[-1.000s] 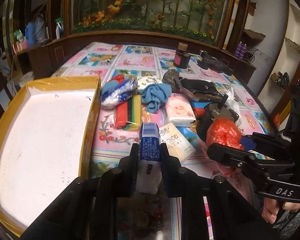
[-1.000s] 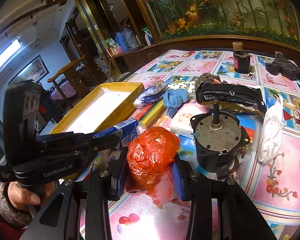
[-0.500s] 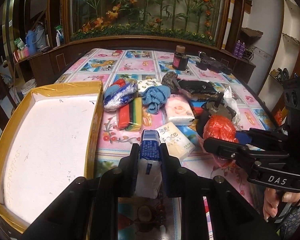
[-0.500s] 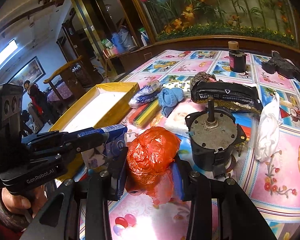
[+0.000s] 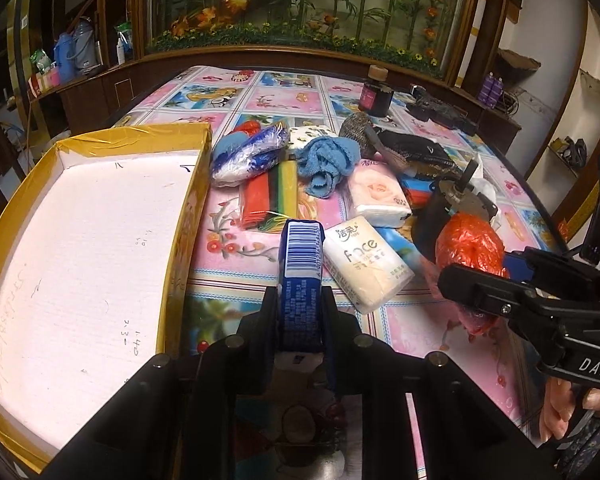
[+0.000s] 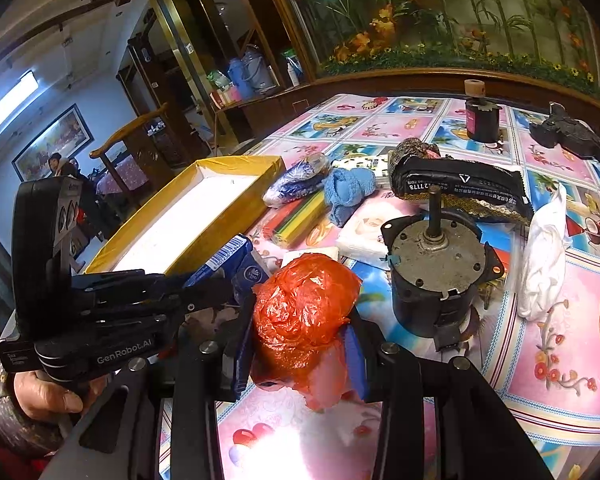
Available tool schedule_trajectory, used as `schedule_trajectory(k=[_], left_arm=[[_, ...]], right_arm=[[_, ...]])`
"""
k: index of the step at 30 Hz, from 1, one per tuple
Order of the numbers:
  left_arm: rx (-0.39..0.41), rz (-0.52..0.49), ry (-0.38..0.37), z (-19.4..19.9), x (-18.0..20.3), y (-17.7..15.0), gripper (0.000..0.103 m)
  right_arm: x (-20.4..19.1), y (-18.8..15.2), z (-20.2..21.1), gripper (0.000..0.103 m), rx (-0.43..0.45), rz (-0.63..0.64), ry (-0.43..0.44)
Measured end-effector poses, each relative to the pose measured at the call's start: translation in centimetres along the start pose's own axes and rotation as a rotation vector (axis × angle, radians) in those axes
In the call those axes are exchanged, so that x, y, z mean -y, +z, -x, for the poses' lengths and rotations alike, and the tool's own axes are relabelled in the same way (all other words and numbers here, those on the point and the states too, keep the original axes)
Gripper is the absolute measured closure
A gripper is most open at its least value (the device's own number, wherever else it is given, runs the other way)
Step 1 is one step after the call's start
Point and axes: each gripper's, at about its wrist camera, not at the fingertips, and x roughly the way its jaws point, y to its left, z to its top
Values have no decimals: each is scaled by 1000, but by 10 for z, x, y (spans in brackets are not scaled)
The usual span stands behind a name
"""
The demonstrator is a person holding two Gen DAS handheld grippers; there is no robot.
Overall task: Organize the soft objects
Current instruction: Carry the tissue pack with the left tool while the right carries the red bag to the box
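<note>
Blue tissue pack [image 5: 301,276] sits clamped on edge between the left gripper [image 5: 300,312] fingers, barcode end up, held above the table edge just right of the yellow box [image 5: 180,240]. Red plastic bag [image 6: 304,312], crumpled into a ball, is squeezed in the right gripper [image 6: 300,344], with a loose pink tail hanging below the fingers. Both loads are off the tablecloth [image 6: 548,360]; the box's white floor is bare.

Still on the cloth, from near to far: white "Face" tissue pack [image 5: 366,266], rose-print tissue pack [image 5: 378,196], striped sponge pack [image 5: 270,196], blue towel [image 5: 328,160], blue-and-white wrapped bundle [image 5: 248,156]. Hard item among them: a metal motor [image 6: 436,268], just right of the red bag.

Risks, as judged:
- The bag is slippery and springy, so it could squirm out of the grip.
- The 2 grippers are close together; a swing toward the box could knock them.
- The tall wall of the box could catch the tissue pack if carried low.

Readable: "GenRobot.AI" on the left gripper, "DAS" on the right, "21778" on a black packet [image 6: 460,184].
</note>
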Motion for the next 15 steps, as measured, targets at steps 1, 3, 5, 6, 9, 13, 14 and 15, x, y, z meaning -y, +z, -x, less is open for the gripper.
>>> schedule_trajectory(k=[1,3,5,6,9,13,14,15], left_arm=[[6,9,-8,2,-1,0,84],[28,29,-38,11,-5,0,84],[55,44,-49,21,-9,1,84],[71,55,-64,28,-12,2,84],[111,77,-90,46,-22,4,84],[155,98,-99,74,-38,6,84],[165,102,-95,80,-42,6,84],[179,109,-89,87,-48,5,84]], right_arm=[[0,0,0,61,4,-1,1],[1,0,1,61,11,-4,0],[2,0,1,61,15,-12,0],[3,0,1,61,16,-14,-1],[4,0,1,61,17,-12,3],[2,1,-1,61,13,-8,-10],[0,2,-2,61,13,-6,-18],[-3,3,-2,61,14,-5,-25]])
